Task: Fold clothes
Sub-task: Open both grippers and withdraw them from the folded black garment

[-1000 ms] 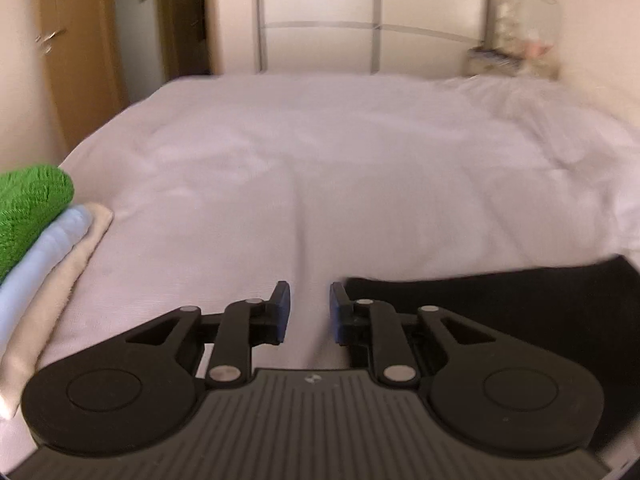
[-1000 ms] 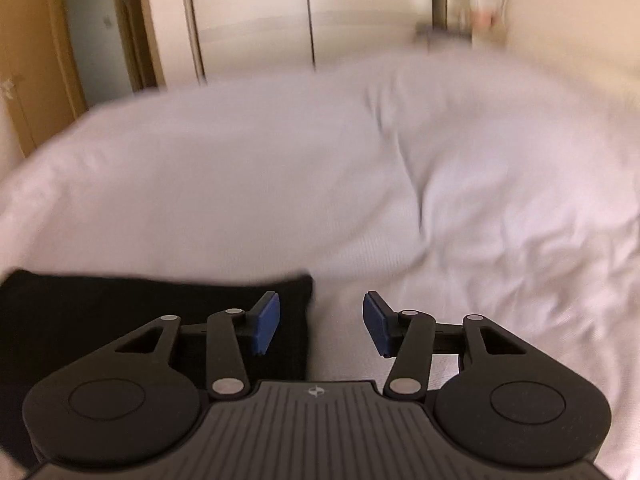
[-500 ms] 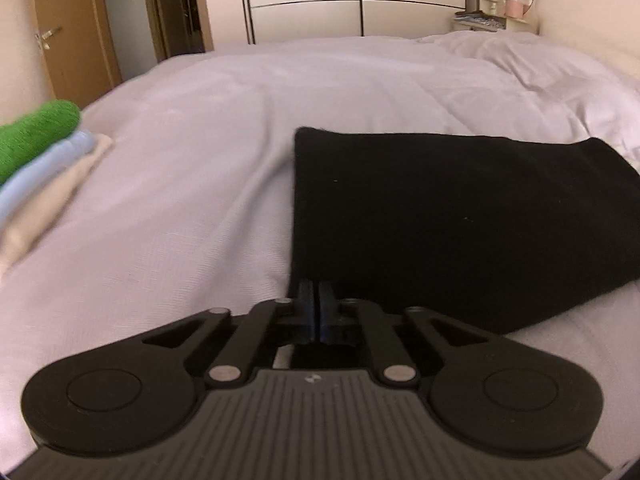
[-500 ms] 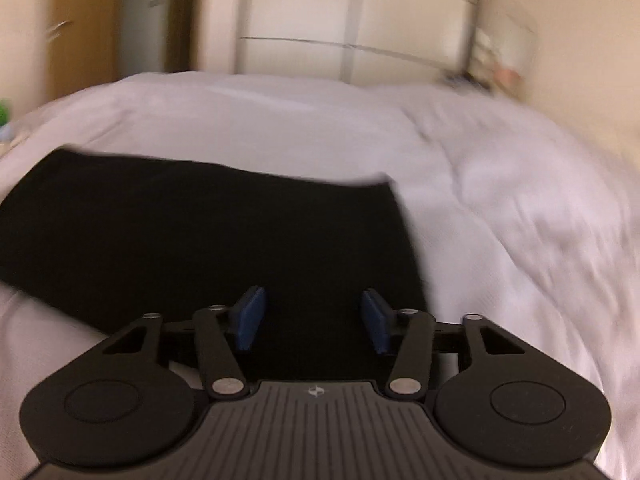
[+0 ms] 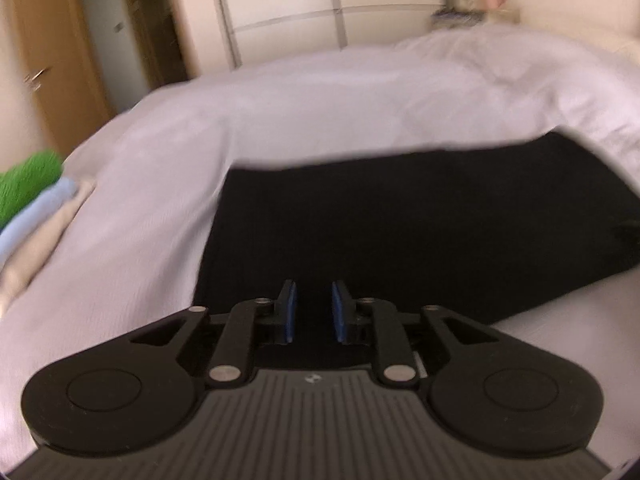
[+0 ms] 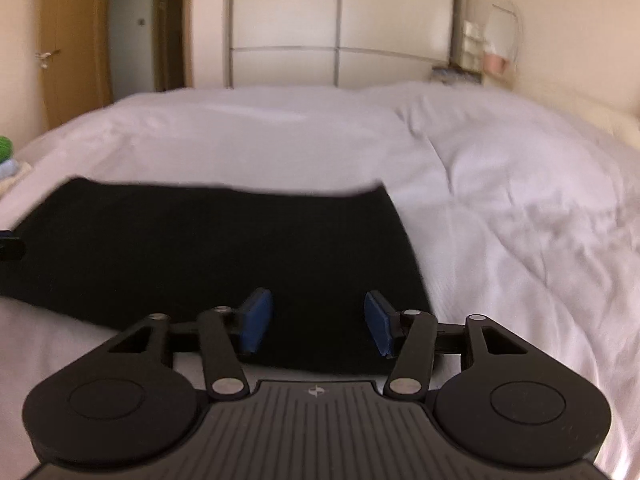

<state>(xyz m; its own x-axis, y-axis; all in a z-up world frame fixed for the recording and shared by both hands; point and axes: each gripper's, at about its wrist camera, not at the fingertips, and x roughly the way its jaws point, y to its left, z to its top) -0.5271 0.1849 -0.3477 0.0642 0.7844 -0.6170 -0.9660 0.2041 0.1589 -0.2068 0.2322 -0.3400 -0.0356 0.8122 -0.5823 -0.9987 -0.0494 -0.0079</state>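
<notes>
Already the black garment [image 6: 208, 256] lies folded flat near the bed's [image 6: 500, 184] front edge; my left gripper [image 5: 313, 310] and right gripper [image 6: 316, 322] gape empty, stacking left.

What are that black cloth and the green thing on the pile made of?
Black cloth: likely a soft knit or fleece; matte, no sheen, lies limp. Green piece: seemingly a coarse, nubby knit or terry, though blurred. Both are guesses.

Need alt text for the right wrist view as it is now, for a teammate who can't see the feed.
The open right gripper hovers over the near right corner of a folded black garment lying flat on a white bed. A stack of folded clothes peeks in at the far left edge, and a white wardrobe and a wooden door stand behind the bed.
</notes>
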